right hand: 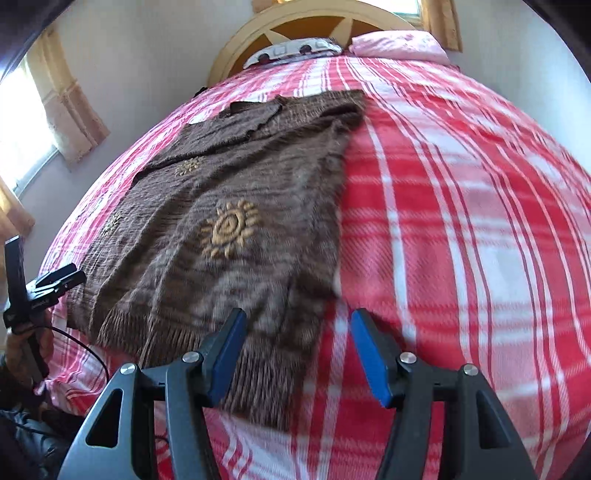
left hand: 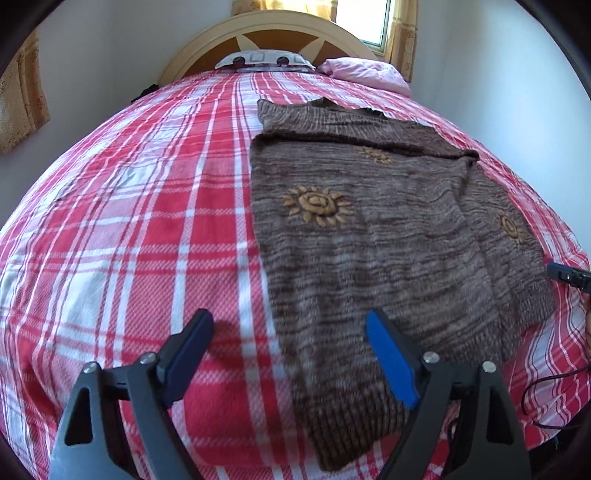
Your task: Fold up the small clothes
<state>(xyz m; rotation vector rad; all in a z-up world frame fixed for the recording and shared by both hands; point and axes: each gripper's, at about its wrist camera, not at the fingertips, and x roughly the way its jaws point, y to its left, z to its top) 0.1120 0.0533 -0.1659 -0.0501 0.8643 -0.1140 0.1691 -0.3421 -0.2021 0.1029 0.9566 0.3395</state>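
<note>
Brown knitted sweater (left hand: 388,236) lies flat on the plaid bedsheet (left hand: 129,221), its ribbed hem (right hand: 258,373) at the foot end, collar toward the wooden headboard (left hand: 273,40). Left gripper (left hand: 290,354) and right gripper (right hand: 297,350) hover over the hem, jaws spread, holding nothing. Loose knit could stretch or bunch, and a jaw may catch the sheet beneath. Pillows (left hand: 365,72) lie at the headboard; a curtained window (left hand: 373,22) behind.

Bare plaid bedspread (left hand: 129,221) flanks the brown sweater (left hand: 369,240) both sides; pillows (left hand: 266,59) crowd the headboard end.
</note>
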